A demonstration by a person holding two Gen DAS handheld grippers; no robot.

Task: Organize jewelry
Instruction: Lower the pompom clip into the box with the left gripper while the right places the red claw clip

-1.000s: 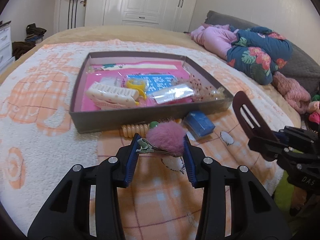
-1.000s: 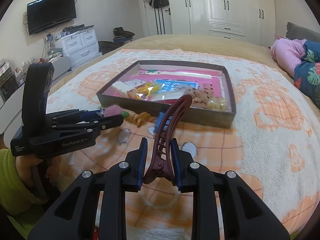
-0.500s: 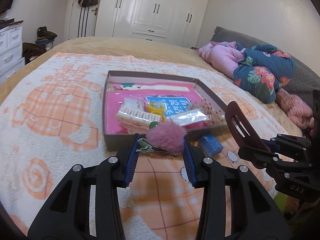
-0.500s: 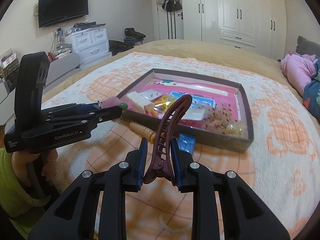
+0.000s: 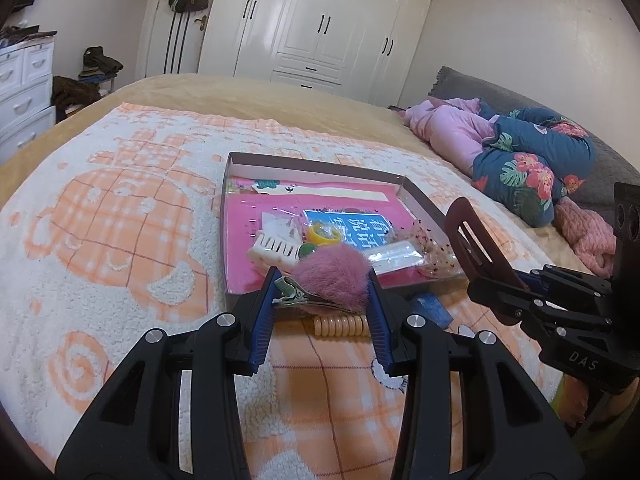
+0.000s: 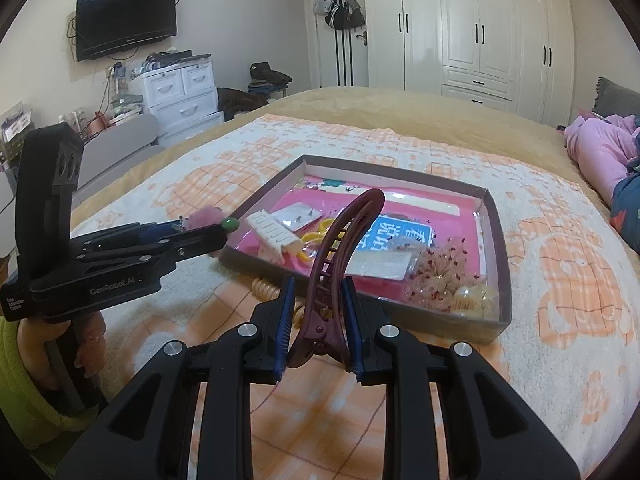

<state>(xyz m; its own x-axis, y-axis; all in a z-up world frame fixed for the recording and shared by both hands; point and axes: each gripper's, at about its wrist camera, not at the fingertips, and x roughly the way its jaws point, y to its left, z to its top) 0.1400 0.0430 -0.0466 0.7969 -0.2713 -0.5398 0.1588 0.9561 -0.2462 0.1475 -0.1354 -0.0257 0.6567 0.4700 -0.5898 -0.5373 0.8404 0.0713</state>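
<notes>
One bed (image 5: 280, 96) carries one orange-and-white blanket (image 5: 120, 216), and on it lies one shallow grey box (image 6: 505, 264) with a pink floor. Inside the box you can count one blue printed card (image 6: 400, 234), one white comb clip (image 6: 272, 236), one clear packet (image 6: 384, 264), one yellow ring (image 5: 325, 234) and one heap of small pale beaded pieces (image 6: 448, 276) in the near right corner; their number cannot be told. Just outside the box's near wall lie one coiled tan hair tie (image 5: 339, 324) and one small blue packet (image 5: 432, 309). You hold two grippers. Your left gripper (image 5: 322, 294) pinches one pink pompom hair clip (image 5: 332, 278) between its blue pads, above the box's near edge. Your right gripper (image 6: 316, 322) pinches one dark red claw clip (image 6: 340, 256) by its hinge end, the curved body standing upright, also short of the box. One hand (image 6: 86, 340) in a green sleeve (image 6: 24, 380) shows at the left gripper's handle.
</notes>
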